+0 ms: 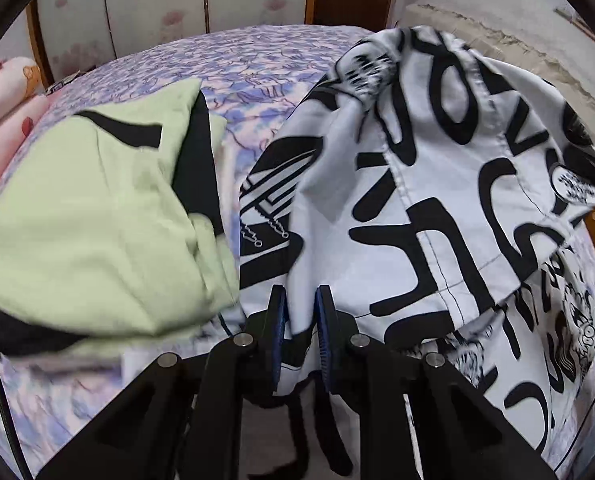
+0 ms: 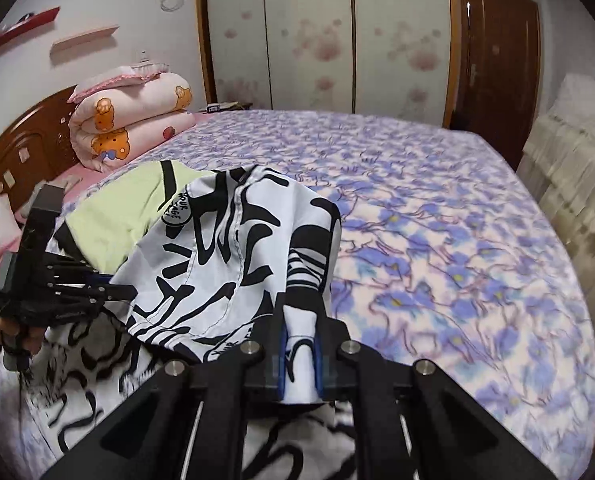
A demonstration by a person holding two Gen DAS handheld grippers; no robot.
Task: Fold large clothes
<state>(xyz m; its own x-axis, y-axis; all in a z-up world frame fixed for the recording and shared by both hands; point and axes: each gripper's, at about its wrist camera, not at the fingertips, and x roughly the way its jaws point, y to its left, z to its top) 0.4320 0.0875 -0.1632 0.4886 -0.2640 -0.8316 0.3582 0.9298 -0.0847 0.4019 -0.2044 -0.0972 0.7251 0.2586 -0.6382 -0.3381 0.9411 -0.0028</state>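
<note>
Right wrist view shows the black-and-white printed garment [image 2: 225,264] lifted off the flowered bed [image 2: 437,208], bunched, no fold made yet; the whole folding remains, I judge. Right tongs [image 2: 300,344] are clamped on a gathered edge, left tongs [image 2: 117,292] at nine o'clock pinch another part. Its stretched span runs nine to three o'clock between them, slack cloth trailing toward six; the light green garment [image 2: 117,204] lies at ten o'clock

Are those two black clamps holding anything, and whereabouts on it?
Both grip the black-and-white printed garment. The left gripper pinches a fold near its edge; the right gripper clamps a bunched strip of another part, lifting it off the bed.
</note>
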